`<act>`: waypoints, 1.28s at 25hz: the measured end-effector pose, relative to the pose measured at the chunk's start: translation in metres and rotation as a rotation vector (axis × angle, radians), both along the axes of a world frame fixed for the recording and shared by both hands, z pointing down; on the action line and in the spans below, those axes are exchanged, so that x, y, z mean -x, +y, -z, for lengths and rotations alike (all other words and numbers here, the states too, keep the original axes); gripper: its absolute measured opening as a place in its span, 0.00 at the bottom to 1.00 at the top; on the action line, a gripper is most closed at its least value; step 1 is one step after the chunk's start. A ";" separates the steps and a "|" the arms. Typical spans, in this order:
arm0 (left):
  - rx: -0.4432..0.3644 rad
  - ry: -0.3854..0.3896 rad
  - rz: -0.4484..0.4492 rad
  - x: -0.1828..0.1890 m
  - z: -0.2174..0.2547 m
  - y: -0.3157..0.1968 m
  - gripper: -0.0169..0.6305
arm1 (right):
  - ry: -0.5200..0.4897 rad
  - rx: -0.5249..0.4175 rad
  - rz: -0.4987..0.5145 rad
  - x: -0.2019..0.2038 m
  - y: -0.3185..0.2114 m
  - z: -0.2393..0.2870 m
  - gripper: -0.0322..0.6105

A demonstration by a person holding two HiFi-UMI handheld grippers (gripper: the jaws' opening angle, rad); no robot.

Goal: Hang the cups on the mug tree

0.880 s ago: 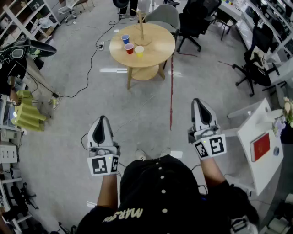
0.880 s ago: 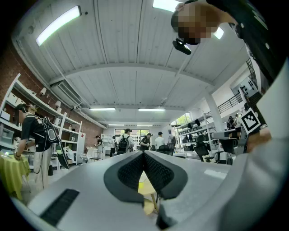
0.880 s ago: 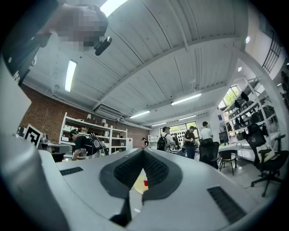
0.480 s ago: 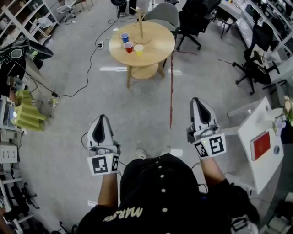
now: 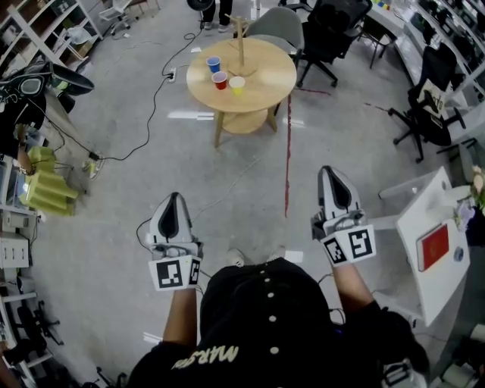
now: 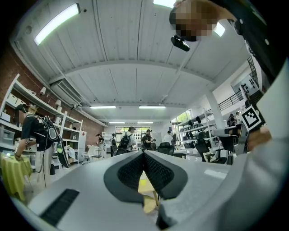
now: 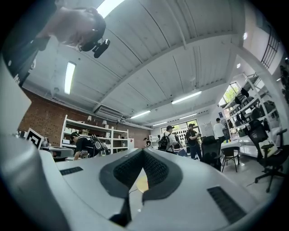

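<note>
Head view: the table [image 5: 265, 83] stands well ahead on the floor [image 5: 227, 167], far from both grippers. On it the tree [image 5: 241, 47] shows as a thin wooden post. Its pegs are too small to make out, and its top runs close to the upper edge. Just left of its base stand three upright cups, mouths up: blue cup [image 5: 214, 64], red cup [image 5: 220, 79] and yellow cup [image 5: 237, 85]. They are near one another, and none is on the tree. Whether anything is in them is too small to tell. The left gripper [image 5: 173, 203] and right gripper [image 5: 333, 179] are held out side by side above bare floor, well apart, with nothing at their tips. The person's dark top [image 5: 265, 318] hides most of the arms behind them. A grey chair [image 5: 276, 23] behind the table is partly hidden by it. At the right a white desk [image 5: 436, 284] is cut by the frame, and a red book [image 5: 433, 246] lies on it.

Left gripper view: the left gripper [image 6: 143, 154] fills the lower half, its jaws closed tip to tip with nothing between them. The slot below the tips shows only a yellowish sliver of the table [image 6: 148, 189]. The cups and tree are hidden behind the jaws. People [image 6: 131, 139] stand far off, small and blurred.

Right gripper view: the right gripper [image 7: 143, 151] also has its jaws pressed together, empty. A pale slice of table [image 7: 142, 184] shows through the gap, and the rest is blocked. Shelves [image 7: 90, 135] stand along the brick wall [image 7: 40, 117] at left.
</note>
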State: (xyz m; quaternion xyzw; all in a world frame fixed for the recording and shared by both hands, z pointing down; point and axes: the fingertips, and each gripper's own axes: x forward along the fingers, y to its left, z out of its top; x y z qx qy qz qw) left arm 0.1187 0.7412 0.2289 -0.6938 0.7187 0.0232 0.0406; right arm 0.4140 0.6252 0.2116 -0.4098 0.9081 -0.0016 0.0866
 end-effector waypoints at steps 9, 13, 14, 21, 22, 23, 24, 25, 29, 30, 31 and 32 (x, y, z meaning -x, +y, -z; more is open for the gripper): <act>0.001 0.010 -0.019 0.026 0.000 0.002 0.02 | -0.045 0.018 -0.011 0.025 0.003 0.003 0.40; 0.001 -0.007 -0.044 0.042 -0.002 0.008 0.02 | -0.032 0.009 -0.046 0.041 0.009 0.003 0.43; -0.002 -0.010 -0.052 0.046 -0.002 0.009 0.02 | -0.025 0.005 -0.052 0.046 0.011 0.002 0.43; 0.004 -0.007 -0.085 0.076 -0.008 0.008 0.02 | -0.005 -0.001 -0.062 0.079 0.014 0.000 0.42; 0.004 -0.003 -0.083 0.079 -0.009 0.006 0.02 | -0.002 -0.002 -0.059 0.083 0.012 -0.001 0.42; 0.004 -0.001 -0.081 0.083 -0.010 0.003 0.02 | -0.002 -0.002 -0.057 0.087 0.009 -0.003 0.42; 0.002 -0.001 -0.079 0.086 -0.011 -0.001 0.02 | -0.004 0.000 -0.054 0.091 0.004 -0.006 0.42; 0.000 -0.001 -0.077 0.089 -0.012 -0.006 0.02 | -0.006 0.003 -0.052 0.095 -0.001 -0.008 0.42; -0.006 -0.002 -0.073 0.103 -0.015 -0.033 0.02 | -0.012 0.008 -0.041 0.114 -0.034 -0.015 0.42; -0.003 0.000 -0.072 0.107 -0.016 -0.042 0.02 | -0.014 0.009 -0.041 0.119 -0.044 -0.016 0.42; -0.001 0.003 -0.072 0.112 -0.017 -0.052 0.02 | -0.016 0.009 -0.041 0.124 -0.054 -0.017 0.42; 0.002 0.004 -0.071 0.116 -0.018 -0.062 0.02 | -0.017 0.009 -0.040 0.129 -0.065 -0.018 0.42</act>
